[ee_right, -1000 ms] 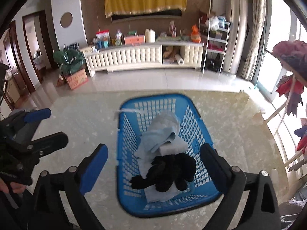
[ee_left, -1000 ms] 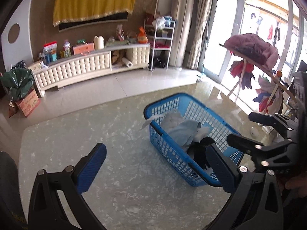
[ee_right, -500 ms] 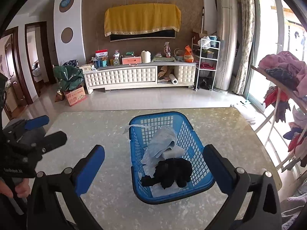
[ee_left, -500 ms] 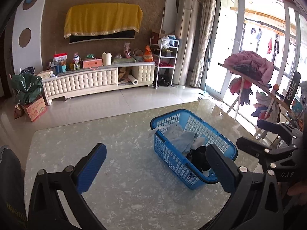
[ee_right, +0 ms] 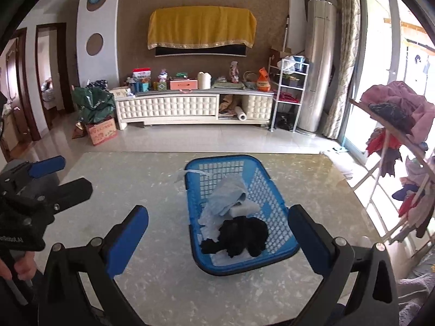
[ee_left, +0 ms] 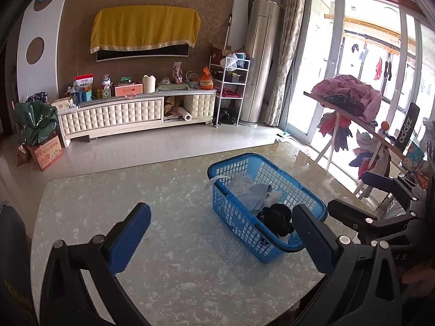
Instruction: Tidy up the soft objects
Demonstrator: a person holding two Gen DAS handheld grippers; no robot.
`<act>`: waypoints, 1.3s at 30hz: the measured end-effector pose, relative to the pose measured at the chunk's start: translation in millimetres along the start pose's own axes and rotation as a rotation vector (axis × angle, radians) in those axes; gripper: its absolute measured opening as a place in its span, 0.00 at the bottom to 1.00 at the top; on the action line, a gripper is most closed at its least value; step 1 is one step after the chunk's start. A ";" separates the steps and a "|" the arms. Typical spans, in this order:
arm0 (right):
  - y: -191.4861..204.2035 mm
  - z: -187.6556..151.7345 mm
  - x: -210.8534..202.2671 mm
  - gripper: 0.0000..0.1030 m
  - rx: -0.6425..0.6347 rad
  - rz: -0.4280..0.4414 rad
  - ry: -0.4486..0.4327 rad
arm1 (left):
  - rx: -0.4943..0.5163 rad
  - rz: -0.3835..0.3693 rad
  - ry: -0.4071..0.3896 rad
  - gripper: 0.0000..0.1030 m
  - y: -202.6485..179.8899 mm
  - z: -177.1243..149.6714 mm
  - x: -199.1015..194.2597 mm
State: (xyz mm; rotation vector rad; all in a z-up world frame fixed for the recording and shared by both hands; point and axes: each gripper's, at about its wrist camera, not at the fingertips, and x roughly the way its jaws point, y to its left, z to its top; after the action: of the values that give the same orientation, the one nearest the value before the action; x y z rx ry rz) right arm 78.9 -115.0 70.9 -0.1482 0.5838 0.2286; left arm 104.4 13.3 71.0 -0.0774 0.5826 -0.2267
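A blue plastic basket stands on the marble table, right of the middle. Inside it lie a light blue cloth, a white cloth and, nearest me, a black garment. My right gripper hangs open above the basket's near end, its fingers either side and well clear of it, holding nothing. In the left wrist view the basket sits ahead to the right, with the black garment at its near end. Left of the basket, my left gripper is open and empty over bare table.
A drying rack loaded with clothes stands just past the table's right edge. Beyond the far edge are tiled floor and a long white cabinet. A hand holds the left gripper at the left.
Both grippers have pulled back and up from the basket, which now looks smaller and farther off. Both stayed open; the cloths in the basket have not moved.
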 end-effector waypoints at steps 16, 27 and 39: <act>-6.4 -0.7 2.9 1.00 0.005 -0.005 0.011 | 0.006 -0.023 0.014 1.00 -4.9 -4.9 2.9; -7.0 -2.5 0.5 1.00 0.004 -0.006 0.013 | 0.031 -0.039 0.001 1.00 -12.2 -4.9 1.4; -6.5 -2.8 -3.7 1.00 0.008 -0.004 0.017 | 0.031 -0.046 -0.002 1.00 -13.3 -3.1 -0.5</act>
State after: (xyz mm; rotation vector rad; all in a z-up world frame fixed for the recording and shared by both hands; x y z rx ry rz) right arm 76.1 -122.5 71.2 -0.1434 0.6016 0.2212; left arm 99.7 0.5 70.5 -0.0612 0.5751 -0.2800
